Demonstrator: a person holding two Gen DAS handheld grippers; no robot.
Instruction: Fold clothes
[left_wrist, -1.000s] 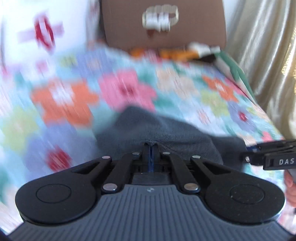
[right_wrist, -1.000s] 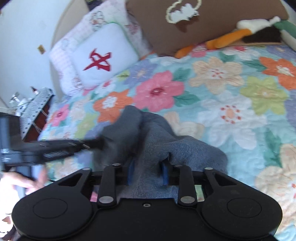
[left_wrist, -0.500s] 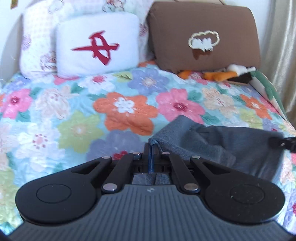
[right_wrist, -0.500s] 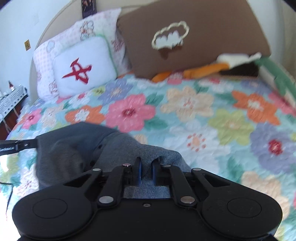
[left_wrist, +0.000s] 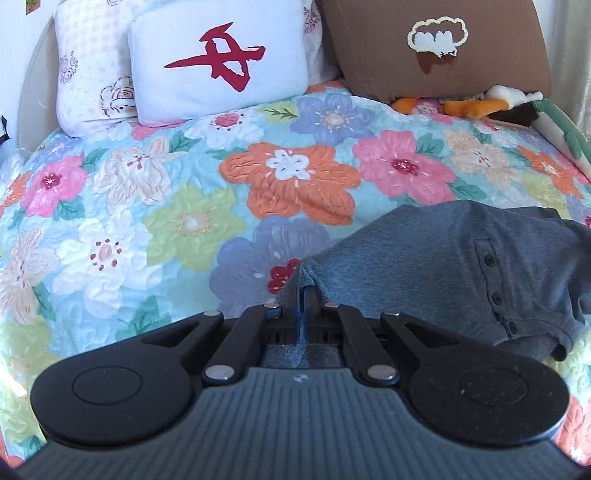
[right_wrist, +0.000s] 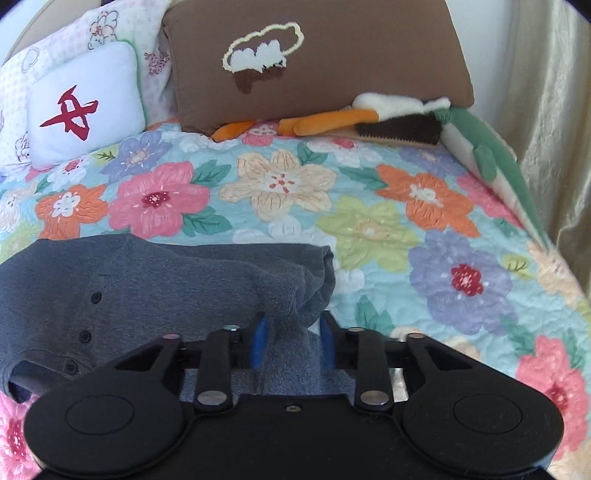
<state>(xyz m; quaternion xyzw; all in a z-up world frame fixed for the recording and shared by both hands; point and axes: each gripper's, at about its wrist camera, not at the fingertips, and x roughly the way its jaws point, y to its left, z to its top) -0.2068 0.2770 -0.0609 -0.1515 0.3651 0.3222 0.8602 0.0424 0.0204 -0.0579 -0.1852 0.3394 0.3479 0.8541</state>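
A grey button-front shirt (left_wrist: 443, 266) lies spread across the flowered quilt (left_wrist: 184, 221), its placket and buttons facing up. My left gripper (left_wrist: 303, 295) is shut on the shirt's left edge. In the right wrist view the shirt (right_wrist: 147, 288) stretches to the left, and my right gripper (right_wrist: 291, 332) has its jaws a little apart with a bunched fold of the shirt between them. Neither gripper shows in the other's view.
A white pillow with a red mark (left_wrist: 221, 62) and a brown pillow (right_wrist: 314, 59) stand at the head of the bed. Plush toys (right_wrist: 388, 118) lie below the brown pillow. A beige curtain (right_wrist: 546, 129) hangs along the right side.
Both grippers have pulled apart and lowered, stretching the bunched shirt out flat and wide on the quilt. The right jaws have widened a little around the fabric.
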